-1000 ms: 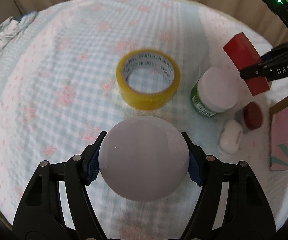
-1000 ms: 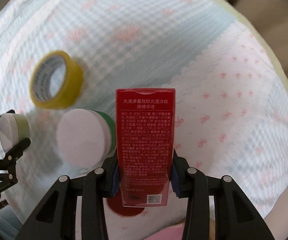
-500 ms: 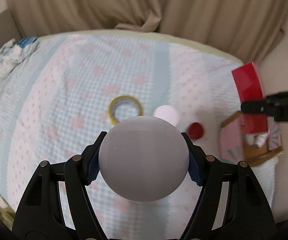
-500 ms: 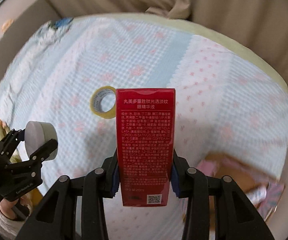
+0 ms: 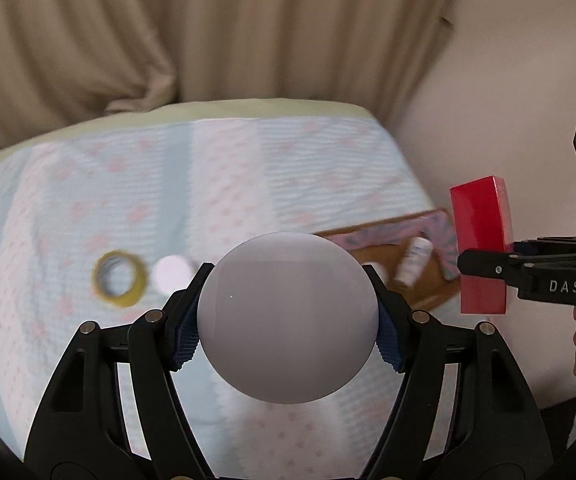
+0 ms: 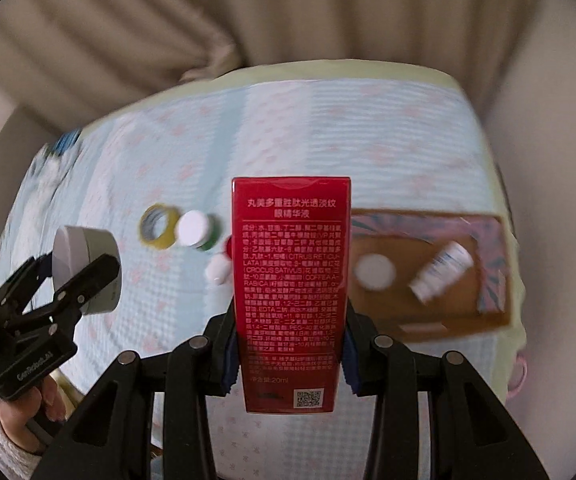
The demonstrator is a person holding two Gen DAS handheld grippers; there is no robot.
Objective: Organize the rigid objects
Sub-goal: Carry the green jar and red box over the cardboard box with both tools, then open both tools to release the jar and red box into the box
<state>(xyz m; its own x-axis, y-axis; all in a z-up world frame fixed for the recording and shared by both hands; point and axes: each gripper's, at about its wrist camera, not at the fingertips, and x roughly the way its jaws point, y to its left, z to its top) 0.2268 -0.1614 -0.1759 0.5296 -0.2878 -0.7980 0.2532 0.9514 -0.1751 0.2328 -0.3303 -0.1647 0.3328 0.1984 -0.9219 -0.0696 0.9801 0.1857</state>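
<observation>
Left gripper (image 5: pixel 288 320) clenched on round white-lidded jar (image 5: pixel 288 316), aloft over bed (image 5: pixel 208 168) | right gripper (image 6: pixel 290 344) clenched on red carton (image 6: pixel 290 280), aloft | you lower both level into cardboard box (image 6: pixel 448 316) at right, clear of bottle (image 6: pixel 440 276) inside.

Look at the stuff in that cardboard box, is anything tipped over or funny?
Yes. In the cardboard box, the small white bottle lies on its side at a slant, while the white-lidded jar beside it sits upright. Nothing looks spilled or broken, though the picture is blurry.
</observation>
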